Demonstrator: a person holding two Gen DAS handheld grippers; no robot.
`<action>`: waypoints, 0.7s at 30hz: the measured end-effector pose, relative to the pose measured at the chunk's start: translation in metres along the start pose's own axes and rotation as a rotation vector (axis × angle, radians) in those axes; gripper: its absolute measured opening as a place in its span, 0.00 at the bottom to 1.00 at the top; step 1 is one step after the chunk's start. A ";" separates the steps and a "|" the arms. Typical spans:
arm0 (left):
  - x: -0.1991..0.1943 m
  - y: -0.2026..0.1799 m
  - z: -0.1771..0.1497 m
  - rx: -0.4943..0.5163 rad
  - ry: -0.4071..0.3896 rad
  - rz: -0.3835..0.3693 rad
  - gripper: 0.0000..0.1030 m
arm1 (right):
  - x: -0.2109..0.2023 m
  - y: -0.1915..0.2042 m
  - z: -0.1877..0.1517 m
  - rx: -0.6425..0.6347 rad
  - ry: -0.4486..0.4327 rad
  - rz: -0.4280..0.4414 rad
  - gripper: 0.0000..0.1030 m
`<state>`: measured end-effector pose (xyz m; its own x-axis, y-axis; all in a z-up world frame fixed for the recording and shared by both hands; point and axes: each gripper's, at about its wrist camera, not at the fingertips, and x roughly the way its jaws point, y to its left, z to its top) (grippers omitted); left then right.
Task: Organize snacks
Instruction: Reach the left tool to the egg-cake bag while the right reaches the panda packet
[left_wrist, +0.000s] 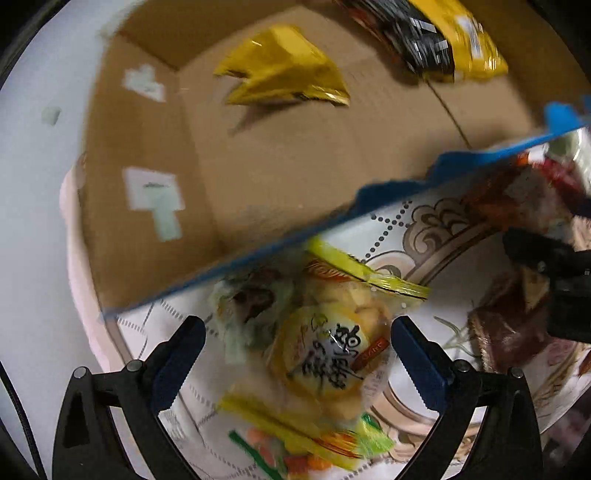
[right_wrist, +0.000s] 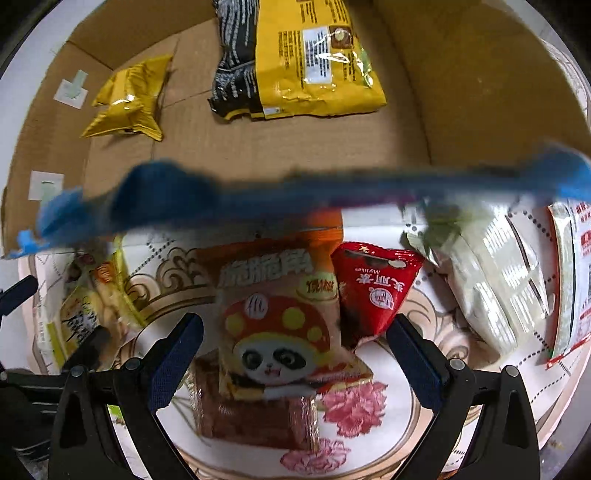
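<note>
My left gripper (left_wrist: 297, 354) is open, its jaws either side of a yellow snack pack (left_wrist: 328, 354) lying on the patterned cloth (left_wrist: 406, 229). My right gripper (right_wrist: 295, 352) is open around an orange panda-print snack bag (right_wrist: 280, 325), which lies over a brown wrapped pack (right_wrist: 255, 417). A red triangular pack (right_wrist: 373, 291) lies just right of it. The cardboard box (right_wrist: 295, 147) with a blue-taped front edge (right_wrist: 295, 192) stands beyond; inside lie a gold pack (right_wrist: 125, 103) and a large yellow-black bag (right_wrist: 303, 55). They also show in the left wrist view: the gold pack (left_wrist: 284, 66) and the bag (left_wrist: 436, 33).
White-green packs (right_wrist: 491, 280) and a red-edged pack (right_wrist: 576, 280) lie at the right of the cloth. A pale green pack (left_wrist: 247, 302) and a colourful pack (left_wrist: 295, 446) lie by the yellow one. The right gripper (left_wrist: 554, 280) shows at the left view's right edge.
</note>
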<state>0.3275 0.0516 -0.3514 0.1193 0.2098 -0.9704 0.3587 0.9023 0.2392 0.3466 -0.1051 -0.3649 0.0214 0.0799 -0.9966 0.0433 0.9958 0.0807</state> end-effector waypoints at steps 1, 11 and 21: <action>0.005 -0.003 0.003 0.018 0.010 -0.006 1.00 | 0.002 0.000 0.001 -0.002 0.004 -0.004 0.98; -0.001 -0.012 -0.001 -0.064 0.034 -0.094 0.48 | -0.003 -0.010 -0.004 -0.011 -0.002 0.013 0.79; -0.050 0.002 -0.061 -0.348 -0.019 -0.207 0.47 | -0.037 -0.020 -0.046 -0.007 -0.028 0.069 0.57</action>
<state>0.2657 0.0658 -0.3047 0.0960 0.0062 -0.9954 0.0424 0.9990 0.0103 0.2987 -0.1260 -0.3301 0.0517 0.1475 -0.9877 0.0341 0.9882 0.1494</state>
